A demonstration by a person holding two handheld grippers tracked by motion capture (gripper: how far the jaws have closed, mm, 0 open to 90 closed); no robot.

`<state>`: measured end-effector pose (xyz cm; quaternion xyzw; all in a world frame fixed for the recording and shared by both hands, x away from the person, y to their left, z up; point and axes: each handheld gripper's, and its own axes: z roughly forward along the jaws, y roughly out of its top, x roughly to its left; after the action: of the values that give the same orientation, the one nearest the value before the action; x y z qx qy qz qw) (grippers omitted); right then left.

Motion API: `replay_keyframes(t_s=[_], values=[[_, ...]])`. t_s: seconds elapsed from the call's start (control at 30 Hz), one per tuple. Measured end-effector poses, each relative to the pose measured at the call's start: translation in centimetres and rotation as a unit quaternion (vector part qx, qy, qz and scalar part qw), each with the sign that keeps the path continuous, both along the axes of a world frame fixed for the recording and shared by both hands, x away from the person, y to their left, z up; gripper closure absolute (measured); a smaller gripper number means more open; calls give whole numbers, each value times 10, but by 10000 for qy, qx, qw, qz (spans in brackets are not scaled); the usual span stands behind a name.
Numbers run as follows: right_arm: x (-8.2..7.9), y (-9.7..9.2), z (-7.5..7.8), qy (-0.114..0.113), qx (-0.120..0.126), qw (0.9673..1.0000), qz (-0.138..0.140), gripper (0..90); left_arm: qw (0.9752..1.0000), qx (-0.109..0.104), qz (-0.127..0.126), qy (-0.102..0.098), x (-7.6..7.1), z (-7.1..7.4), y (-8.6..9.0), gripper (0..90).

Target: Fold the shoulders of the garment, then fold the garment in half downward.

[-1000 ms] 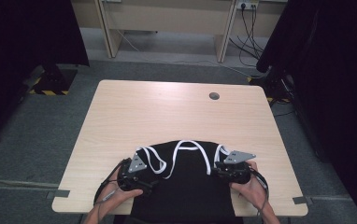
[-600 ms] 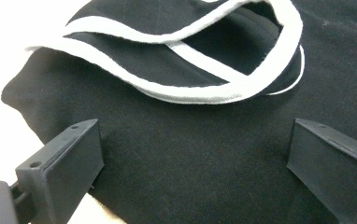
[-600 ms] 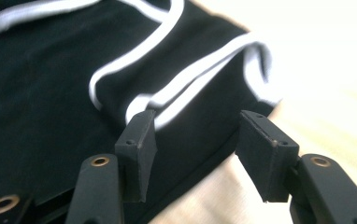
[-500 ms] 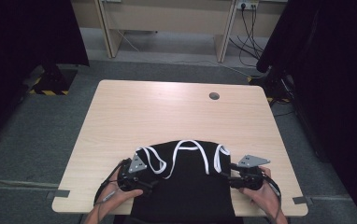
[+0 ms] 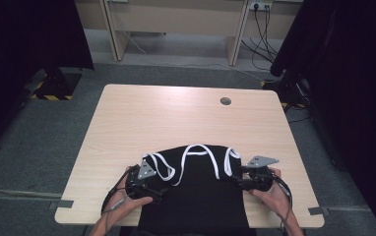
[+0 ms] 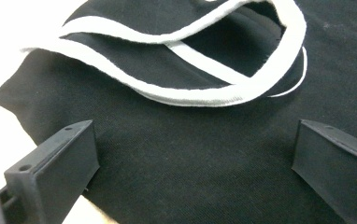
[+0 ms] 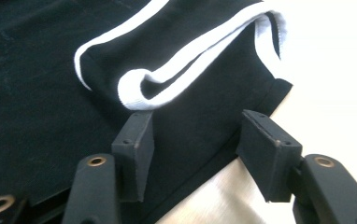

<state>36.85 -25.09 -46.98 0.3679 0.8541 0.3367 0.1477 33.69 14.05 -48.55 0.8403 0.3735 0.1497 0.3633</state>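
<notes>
Your black garment with white trim (image 5: 201,196) lies flat at the near edge of the desk (image 5: 186,118), its lower part hanging over that edge. Your left hand-held gripper (image 6: 193,154) rests over the garment's left corner, jaws spread wide, gripping nothing. Your right hand-held gripper (image 7: 193,140) has just been opening; its jaws straddle the right hem without pressing it.

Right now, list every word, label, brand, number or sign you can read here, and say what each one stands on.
None: no readable text anywhere.
The black garment shows white trim and no print or label.
The table is bare wood.
The yellow-black hazard stripes on the floor carry no words.
</notes>
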Motion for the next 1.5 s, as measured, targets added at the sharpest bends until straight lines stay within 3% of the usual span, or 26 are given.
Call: replay_keyframes(t_s=[0.7, 0.9, 1.3, 1.5], values=[[48, -10, -4, -106, 160, 9993, -334, 410, 9998, -19, 184, -7, 38, 0, -4, 0], [54, -12, -4, -139, 179, 9988, -429, 410, 9997, -4, 242, -23, 47, 0, -6, 0], [58, -12, -5, -167, 194, 9985, -479, 395, 9997, -3, 254, -23, 47, 0, -6, 0], [58, -12, -5, -156, 208, 9985, -485, 345, 9997, -4, 256, -24, 47, 0, -6, 0]])
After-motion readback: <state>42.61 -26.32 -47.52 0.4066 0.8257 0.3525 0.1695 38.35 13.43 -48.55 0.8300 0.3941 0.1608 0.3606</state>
